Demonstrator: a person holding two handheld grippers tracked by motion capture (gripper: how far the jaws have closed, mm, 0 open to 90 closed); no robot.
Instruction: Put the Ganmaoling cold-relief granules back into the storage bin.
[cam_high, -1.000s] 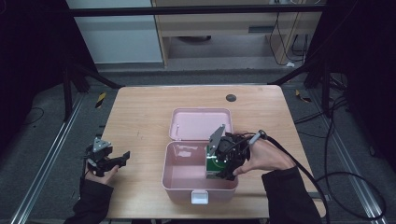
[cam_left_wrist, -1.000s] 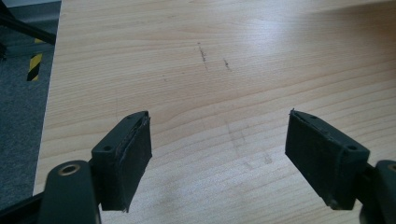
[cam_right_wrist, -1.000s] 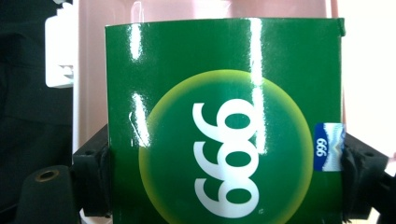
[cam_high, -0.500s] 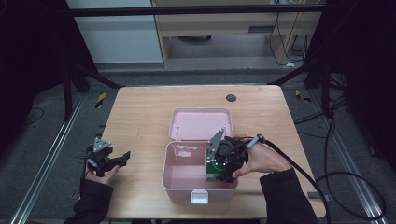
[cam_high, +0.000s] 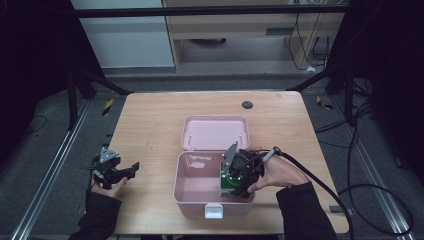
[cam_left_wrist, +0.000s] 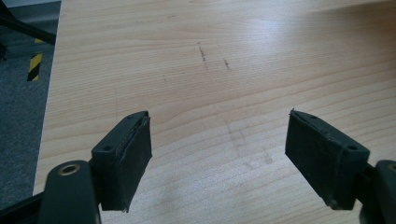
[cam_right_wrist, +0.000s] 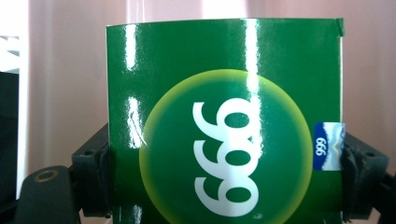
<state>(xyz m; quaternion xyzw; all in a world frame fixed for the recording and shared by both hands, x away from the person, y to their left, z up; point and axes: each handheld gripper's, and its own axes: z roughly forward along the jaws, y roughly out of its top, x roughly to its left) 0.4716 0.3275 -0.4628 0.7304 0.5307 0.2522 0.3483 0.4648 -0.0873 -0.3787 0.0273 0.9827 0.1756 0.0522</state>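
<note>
1. A green box (cam_right_wrist: 224, 126) marked 999 is pinched by the right claw (cam_high: 239, 181), pads pressed on both sides.
2. The box is held low inside the pink case (cam_high: 192, 192), lid (cam_high: 215, 132) open behind.
3. Placing looks to be in hand; setting down and release are called for next.
4. The left claw (cam_left_wrist: 219, 158) is spread, idle over the worktop (cam_high: 150, 125).

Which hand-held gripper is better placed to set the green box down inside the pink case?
Right. The right hand-held gripper already clamps the green box inside the pink case; the left hand-held gripper is open, over bare table.
</note>
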